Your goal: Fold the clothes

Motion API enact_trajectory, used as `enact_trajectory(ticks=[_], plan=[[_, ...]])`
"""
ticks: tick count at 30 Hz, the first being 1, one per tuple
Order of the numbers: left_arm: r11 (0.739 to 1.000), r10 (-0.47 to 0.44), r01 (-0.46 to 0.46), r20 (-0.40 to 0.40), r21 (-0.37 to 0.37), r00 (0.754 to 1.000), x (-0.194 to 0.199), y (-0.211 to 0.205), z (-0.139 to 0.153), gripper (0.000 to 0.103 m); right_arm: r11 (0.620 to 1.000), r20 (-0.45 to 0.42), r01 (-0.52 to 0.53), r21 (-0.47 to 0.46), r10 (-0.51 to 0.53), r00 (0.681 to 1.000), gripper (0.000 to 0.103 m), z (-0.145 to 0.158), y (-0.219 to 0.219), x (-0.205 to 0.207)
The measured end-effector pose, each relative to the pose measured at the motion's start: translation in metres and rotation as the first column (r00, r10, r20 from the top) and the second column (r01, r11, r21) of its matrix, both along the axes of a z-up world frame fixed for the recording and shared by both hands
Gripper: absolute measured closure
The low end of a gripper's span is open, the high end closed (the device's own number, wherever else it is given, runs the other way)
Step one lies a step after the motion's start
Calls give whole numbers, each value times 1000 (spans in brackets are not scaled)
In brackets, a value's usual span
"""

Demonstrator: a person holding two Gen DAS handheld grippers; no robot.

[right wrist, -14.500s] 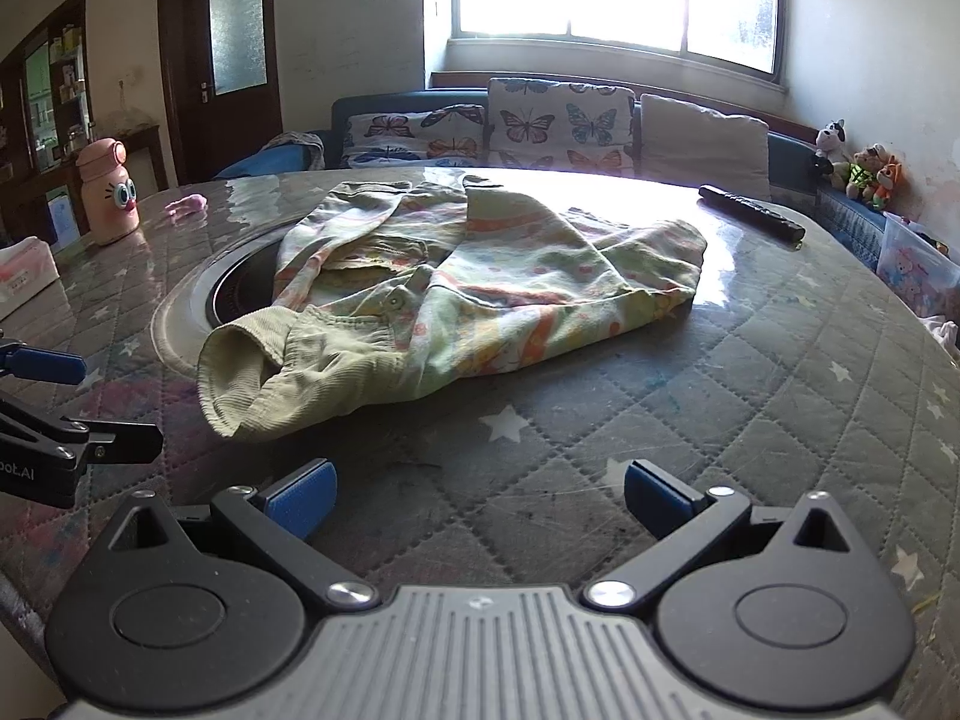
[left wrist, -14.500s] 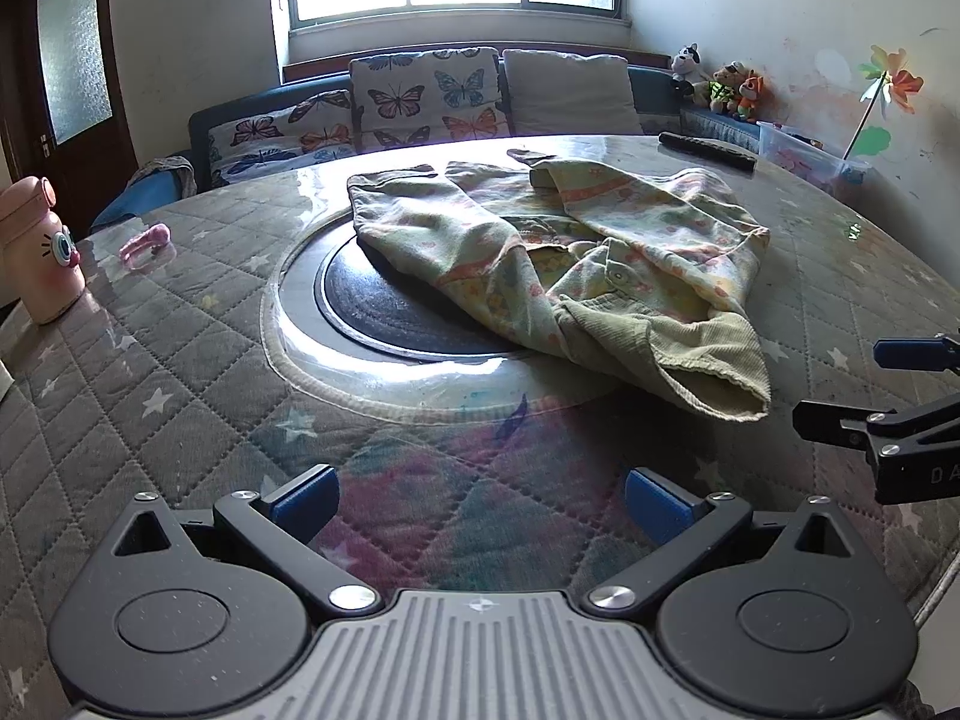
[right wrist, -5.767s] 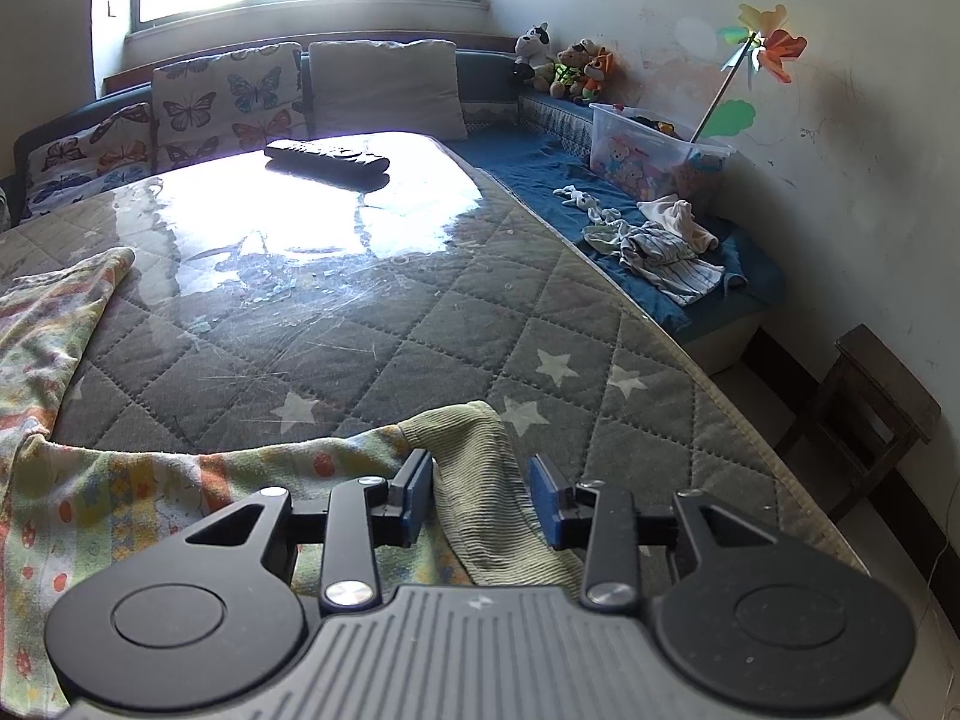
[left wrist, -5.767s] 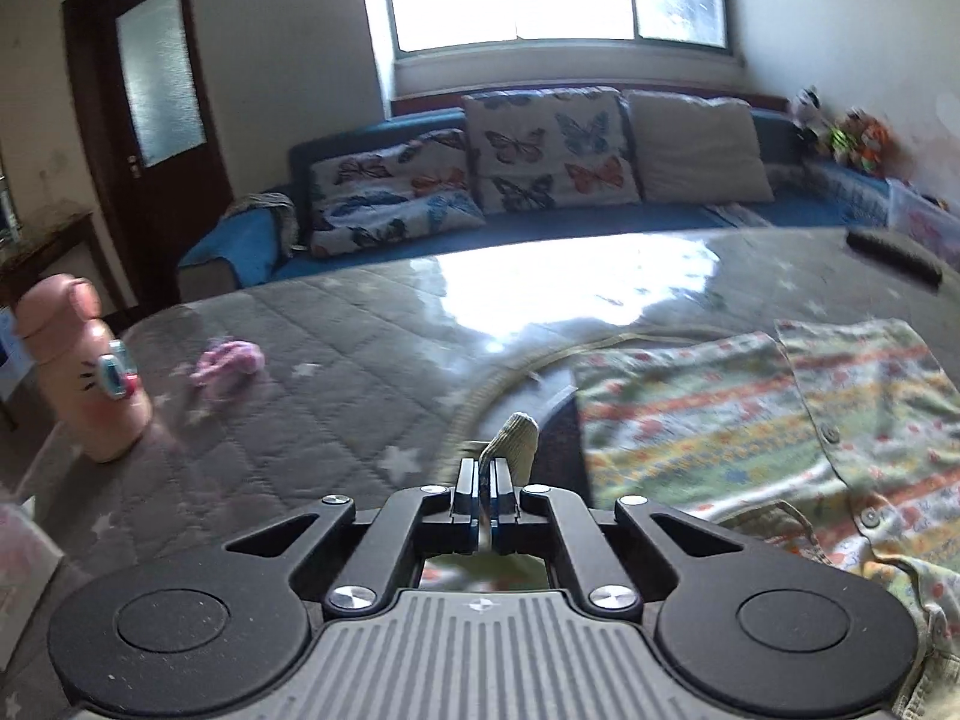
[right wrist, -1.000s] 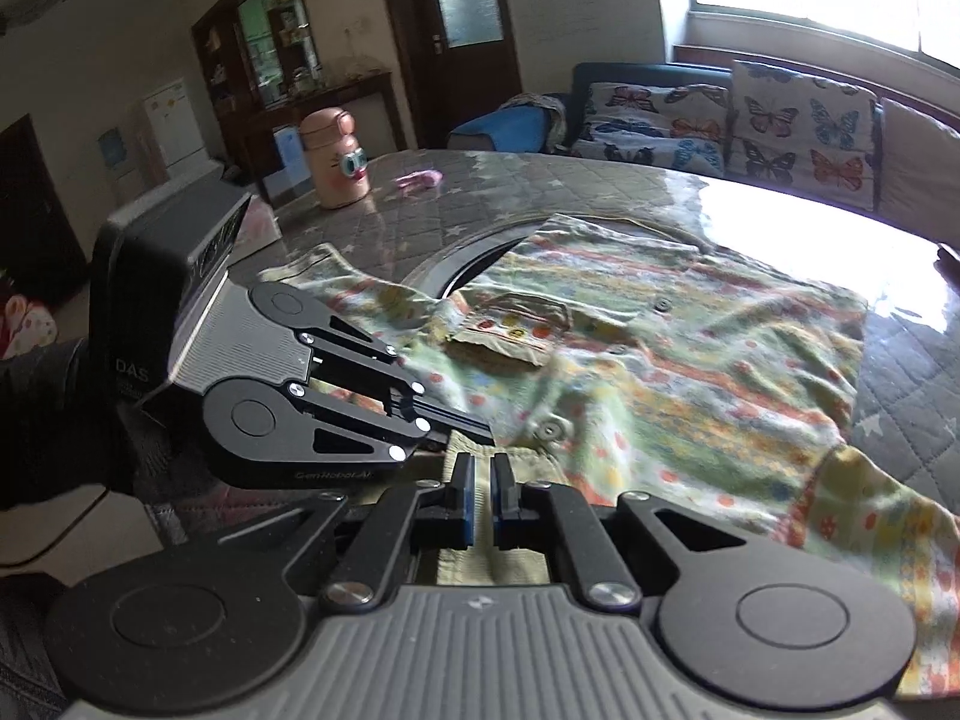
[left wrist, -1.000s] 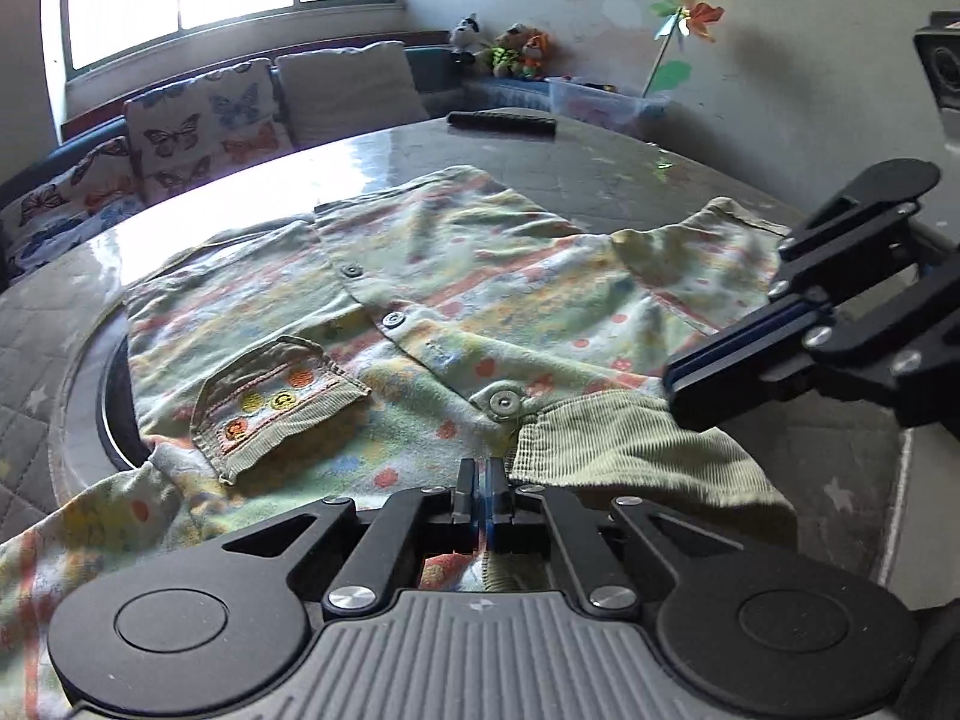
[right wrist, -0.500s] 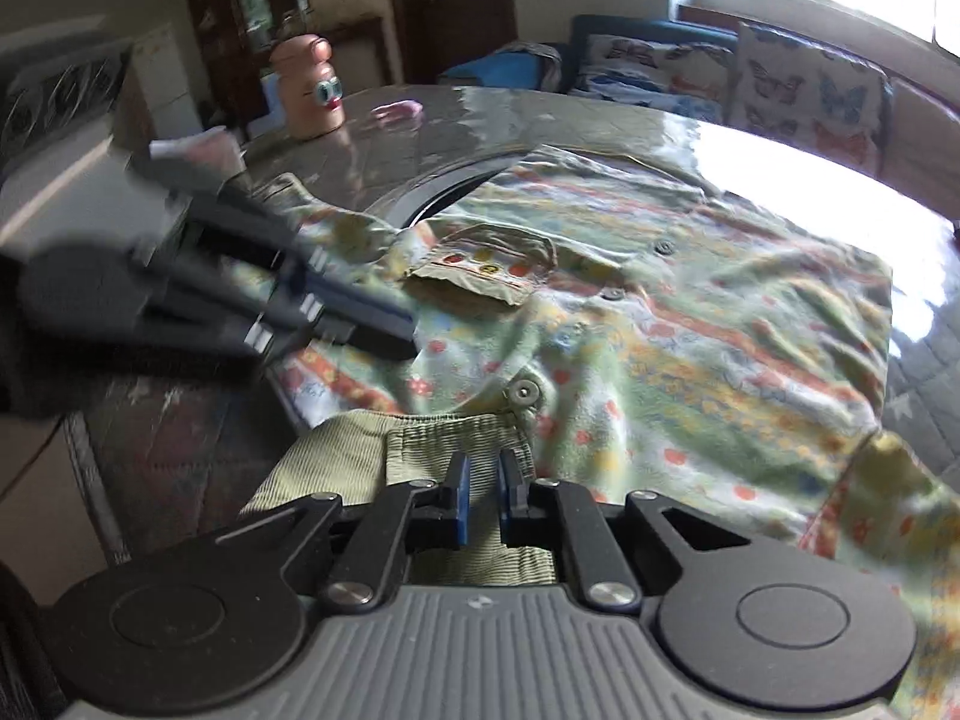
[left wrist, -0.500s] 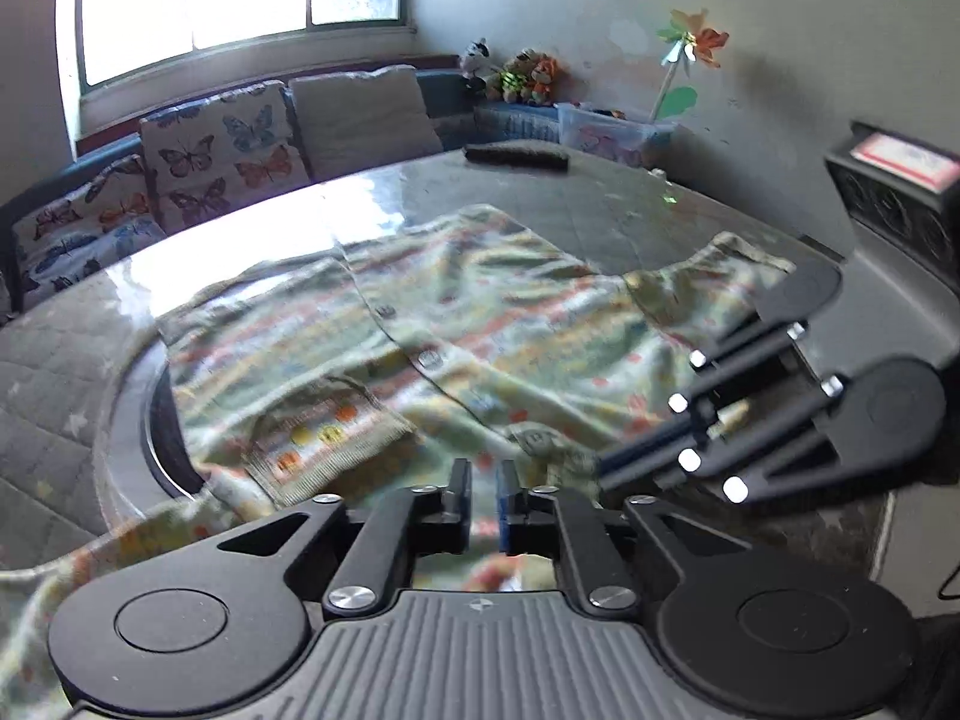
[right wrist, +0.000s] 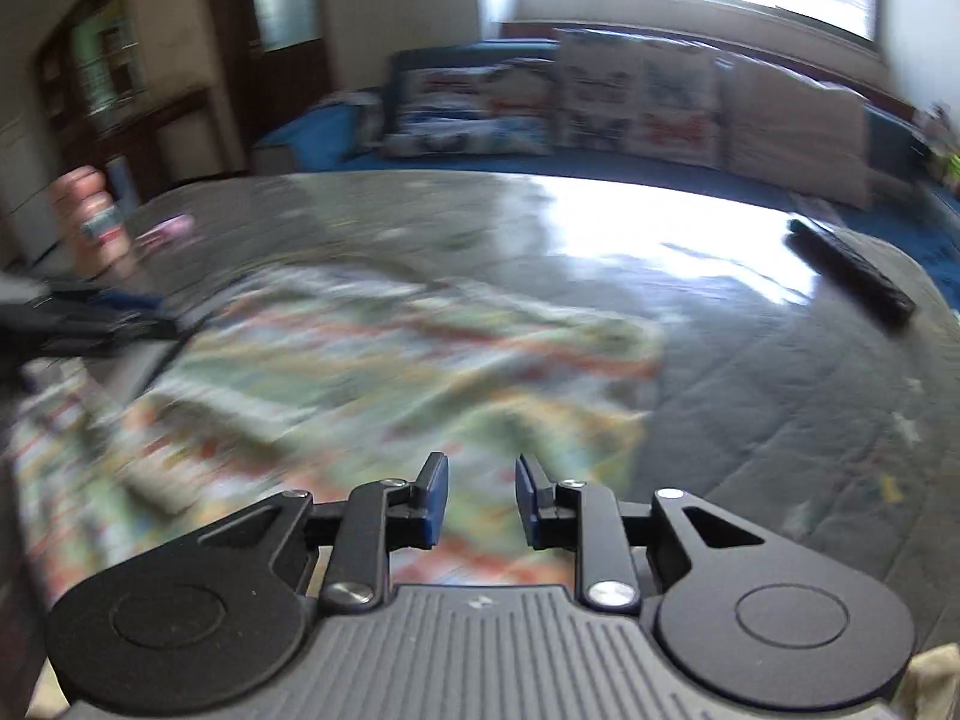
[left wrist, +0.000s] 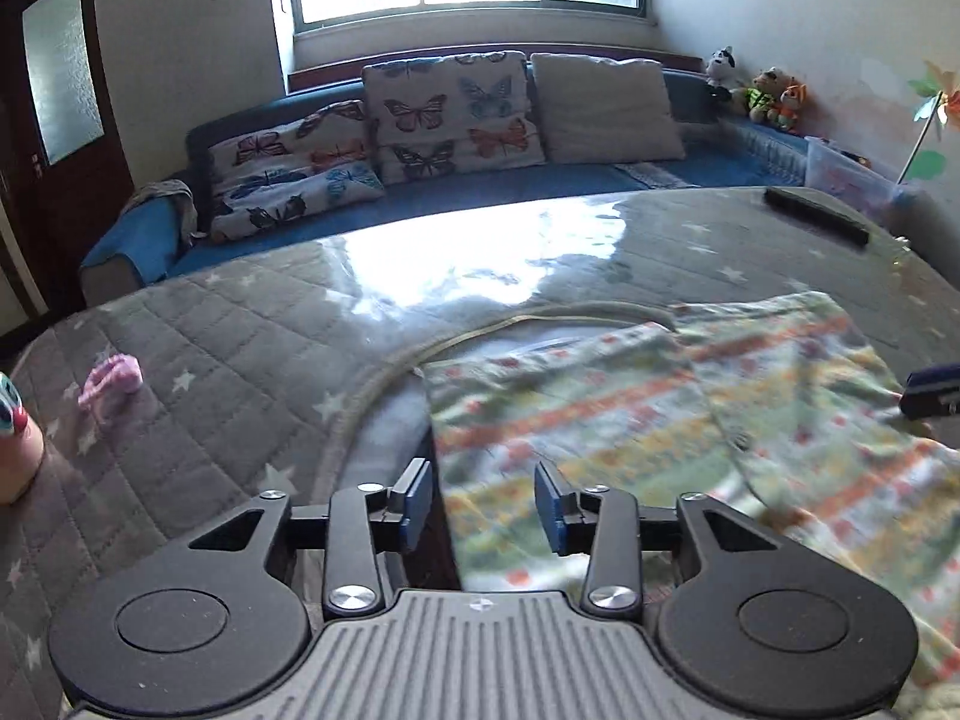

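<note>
Shirt (left wrist: 690, 420): soft printed cloth, matt, lightly creased. Table (left wrist: 240, 360): quilted star-print fabric under a glossy clear cover, strong window glare. Left gripper (left wrist: 483, 504): matt black plastic arms, blue pads, bright metal pivot screws. Remote (left wrist: 816, 216): matt black plastic.

The left claw (left wrist: 485, 501) points forward and downward, its blue-padded jaws parted and opening, nothing pinched between the pads. The right claw (right wrist: 479, 501) tilts down likewise, its jaws narrower but also opening, with the pads free. In the left wrist view the right claw's tip pokes in at 3 o'clock; in the right wrist view the left claw shows blurred at 9 o'clock.
</note>
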State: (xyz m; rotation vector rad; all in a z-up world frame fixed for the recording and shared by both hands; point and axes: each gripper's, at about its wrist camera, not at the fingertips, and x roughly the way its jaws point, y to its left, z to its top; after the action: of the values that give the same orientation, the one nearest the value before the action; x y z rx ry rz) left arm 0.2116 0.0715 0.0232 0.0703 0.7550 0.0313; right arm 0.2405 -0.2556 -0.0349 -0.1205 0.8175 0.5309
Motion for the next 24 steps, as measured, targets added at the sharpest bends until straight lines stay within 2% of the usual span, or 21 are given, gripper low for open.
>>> enact_trajectory(ticks=[6, 11, 14, 15, 16, 17, 18, 24], plan=[[999, 32, -31, -32, 30, 999, 36, 10, -16, 60, 992, -20, 127, 10, -126, 992, 72, -14, -17, 62], [999, 44, -43, -65, 12, 997, 49, 18, -30, 62, 988, -65, 155, 17, -154, 986, 71, -27, -20, 89], [1000, 21, -21, -54, -7, 998, 49, 19, -31, 73, 987, -83, 153, 39, -149, 985, 72, -31, -21, 100], [1000, 13, -13, -51, -12, 999, 49, 19, -31, 83, 988, -83, 145, 43, -141, 986, 72, -31, -19, 102], [1000, 8, -8, -48, -14, 999, 50, 18, -31, 95, 989, -84, 143, 45, -139, 987, 78, -30, -18, 103], [1000, 9, -9, -43, -4, 999, 50, 17, -31, 97, 989, -83, 142, 47, -138, 987, 93, -30, -17, 104], [1000, 11, -10, -37, 6, 999, 50, 16, -31, 99, 989, -80, 139, 45, -136, 988, 97, -30, -15, 105], [998, 42, -42, -7, 45, 999, 55, 21, -27, 102, 990, -33, 135, 50, -133, 991, 98, -24, 1, 119]])
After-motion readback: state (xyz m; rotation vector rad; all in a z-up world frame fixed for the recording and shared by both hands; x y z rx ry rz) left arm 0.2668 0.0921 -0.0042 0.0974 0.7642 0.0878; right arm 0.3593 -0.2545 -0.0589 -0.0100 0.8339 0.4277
